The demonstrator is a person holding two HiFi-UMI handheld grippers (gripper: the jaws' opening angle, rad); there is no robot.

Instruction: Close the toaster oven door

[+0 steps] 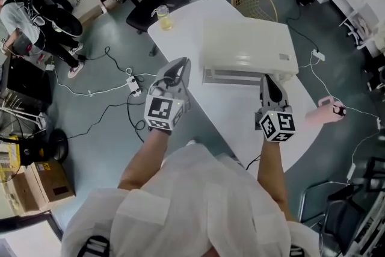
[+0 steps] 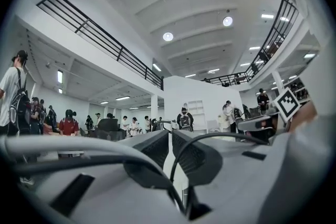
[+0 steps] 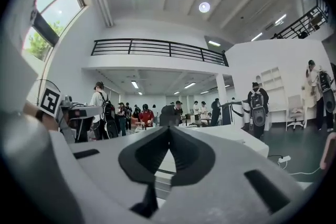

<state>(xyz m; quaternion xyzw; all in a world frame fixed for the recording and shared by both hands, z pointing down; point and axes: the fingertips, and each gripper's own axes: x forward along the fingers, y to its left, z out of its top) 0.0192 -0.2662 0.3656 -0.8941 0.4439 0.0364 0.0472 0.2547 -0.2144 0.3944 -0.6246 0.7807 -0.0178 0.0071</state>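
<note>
- Where the right gripper view looks along its own jaws, the two dark pads meet at their tips with nothing caught between them, so the right gripper (image 3: 168,131) is closed and empty.
- In the head view, that gripper (image 1: 268,77) points at the lower front edge of the toaster oven (image 1: 246,45). Whether its tips touch the oven cannot be told.
- On the left gripper (image 2: 169,136) the jaws are drawn together but for a thin slit of light, and nothing sits in that slit.
- From above, the left gripper (image 1: 181,62) hangs over the white table (image 1: 180,39), just left of the oven's front corner and apart from it.
- White and boxy, the toaster oven stands near the middle of the table with its front turned toward the person. From this steep angle only a slatted strip of that front shows, so I cannot tell whether the door lies fully shut.
- A glass cup (image 1: 163,16) stands near the table's far edge, well apart from the oven, with yellowish liquid in its lower part.
- A round wicker piece (image 1: 254,2) sits beyond the table. Whether it is a basket or a chair back I cannot tell.
- On the floor at the far left lies a cardboard box (image 1: 51,180). Its contents do not show.
</note>
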